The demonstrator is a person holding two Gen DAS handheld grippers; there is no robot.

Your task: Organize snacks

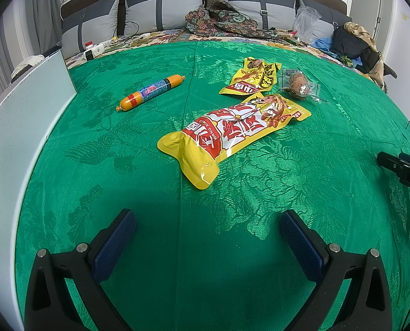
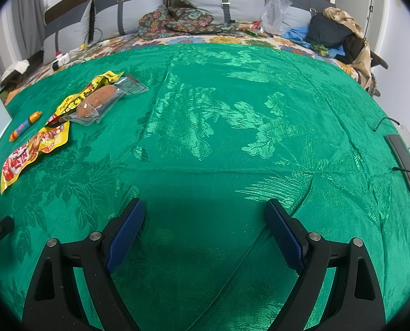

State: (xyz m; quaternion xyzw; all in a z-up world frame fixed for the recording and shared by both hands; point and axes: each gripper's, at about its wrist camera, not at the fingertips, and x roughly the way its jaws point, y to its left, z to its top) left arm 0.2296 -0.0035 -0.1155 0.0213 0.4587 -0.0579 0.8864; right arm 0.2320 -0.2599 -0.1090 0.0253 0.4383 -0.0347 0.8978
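Note:
On the green cloth (image 1: 94, 143) lie a large yellow-and-red snack bag (image 1: 232, 129), a smaller yellow packet (image 1: 250, 78), a clear-wrapped brown snack (image 1: 298, 85) and an orange sausage stick (image 1: 150, 92). My left gripper (image 1: 207, 226) is open and empty, a little short of the large bag. My right gripper (image 2: 205, 218) is open and empty over bare cloth. In the right wrist view the large bag (image 2: 31, 151), the smaller packet (image 2: 78, 99), the clear-wrapped snack (image 2: 100, 102) and the sausage (image 2: 26, 125) lie at the far left.
A white box (image 1: 20, 138) stands along the left edge. A black device (image 2: 406, 165) and glasses lie at the right edge. Pillows, clothes and a plastic bag (image 1: 305, 20) lie at the back of the bed. The other gripper shows at the right edge (image 1: 400, 165).

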